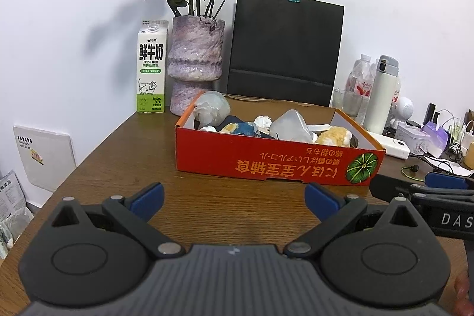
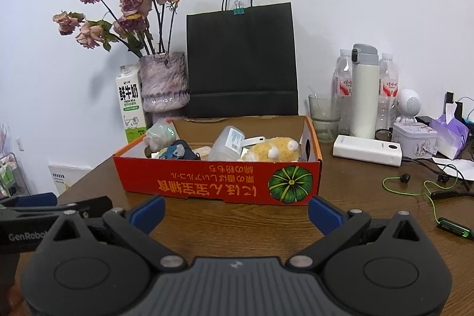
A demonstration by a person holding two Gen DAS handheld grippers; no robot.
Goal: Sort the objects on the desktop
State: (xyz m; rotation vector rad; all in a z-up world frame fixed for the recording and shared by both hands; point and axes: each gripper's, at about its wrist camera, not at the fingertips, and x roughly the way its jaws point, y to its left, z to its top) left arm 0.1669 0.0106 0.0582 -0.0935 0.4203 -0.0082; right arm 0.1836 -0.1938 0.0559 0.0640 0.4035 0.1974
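A red cardboard box [image 1: 266, 165] [image 2: 207, 182] with a pumpkin print stands on the brown wooden table. It holds a yellow plush toy [image 2: 272, 153] [image 1: 333, 136], a clear plastic container [image 2: 228, 142] [image 1: 291, 123], a blue object [image 2: 177, 151] [image 1: 241, 128] and a wrapped bundle [image 1: 211, 107] [image 2: 158, 134]. My left gripper [image 1: 234, 200] is open and empty, just in front of the box. My right gripper [image 2: 237, 212] is open and empty, also in front of the box. The right gripper also shows at the right edge of the left wrist view [image 1: 426, 191].
Behind the box stand a milk carton [image 1: 151, 70] [image 2: 130, 105], a vase of dried roses [image 1: 194, 61] [image 2: 164, 82] and a black paper bag [image 1: 284, 46] [image 2: 241, 61]. To the right are bottles, a white flask [image 2: 364, 91], a glass [image 2: 324, 117], a power bank [image 2: 367, 151], a tin, tissues and green earphones [image 2: 426, 191].
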